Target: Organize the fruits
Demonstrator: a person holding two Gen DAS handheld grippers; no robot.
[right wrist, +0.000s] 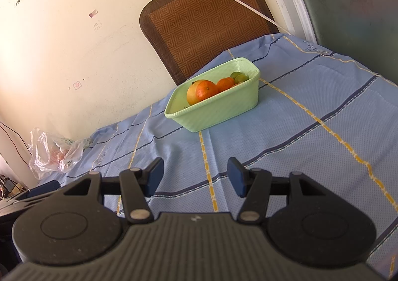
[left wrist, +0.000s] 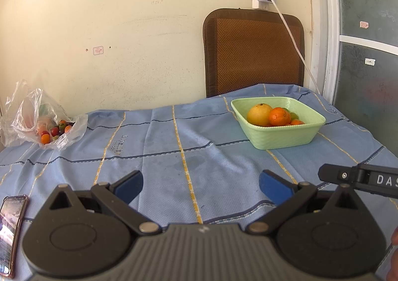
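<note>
The blue striped tablecloth (right wrist: 311, 97) lay empty between both jaw sets. Left gripper (left wrist: 201, 185) and right gripper (right wrist: 195, 176) stood open, holding nothing. Ahead, the pale green plastic basket (right wrist: 223, 109) partly hid its oranges (right wrist: 206, 89); the clear plastic bag (left wrist: 27, 117) obscured its contents.

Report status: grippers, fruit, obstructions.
Both hand-held grippers, left and right, open, empty. Basket holds citrus, grapes; more fruit in bag. Cloth between clear.

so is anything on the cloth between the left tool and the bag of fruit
Nothing visible. Only bare blue tablecloth lies between the open left tool and the plastic bag at the far left. The phone lies off to the near left.
</note>
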